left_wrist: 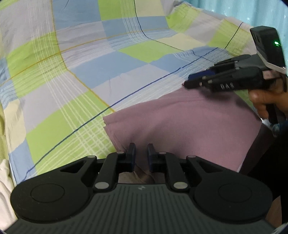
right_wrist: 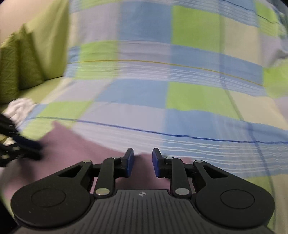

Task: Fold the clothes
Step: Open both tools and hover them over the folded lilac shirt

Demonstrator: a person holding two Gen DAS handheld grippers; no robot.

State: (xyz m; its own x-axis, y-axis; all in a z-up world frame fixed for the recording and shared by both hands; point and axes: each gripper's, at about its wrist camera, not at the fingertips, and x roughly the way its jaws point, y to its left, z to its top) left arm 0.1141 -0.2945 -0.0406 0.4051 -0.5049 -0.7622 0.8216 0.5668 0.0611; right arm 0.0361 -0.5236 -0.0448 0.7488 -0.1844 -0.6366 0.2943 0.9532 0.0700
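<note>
A mauve garment (left_wrist: 180, 122) lies folded into a flat rectangle on the checked bedsheet (left_wrist: 90, 59). My left gripper (left_wrist: 141, 149) sits low over the garment's near left part. Its fingers are a narrow gap apart and smooth cloth shows between them. My right gripper (left_wrist: 186, 83), held by a hand (left_wrist: 259, 102), hovers at the garment's far right corner. In the blurred right wrist view, the right gripper (right_wrist: 143, 156) stands slightly open over the garment (right_wrist: 75, 144), near its far edge. Nothing is pinched between its blue pads (right_wrist: 129, 162).
The sheet (right_wrist: 162, 90) of green, blue and grey squares spreads far beyond the garment. A crumpled white cloth (right_wrist: 19, 108) lies off to the left by green bedding (right_wrist: 27, 54). A light blue curtain (left_wrist: 243, 10) hangs at the back right.
</note>
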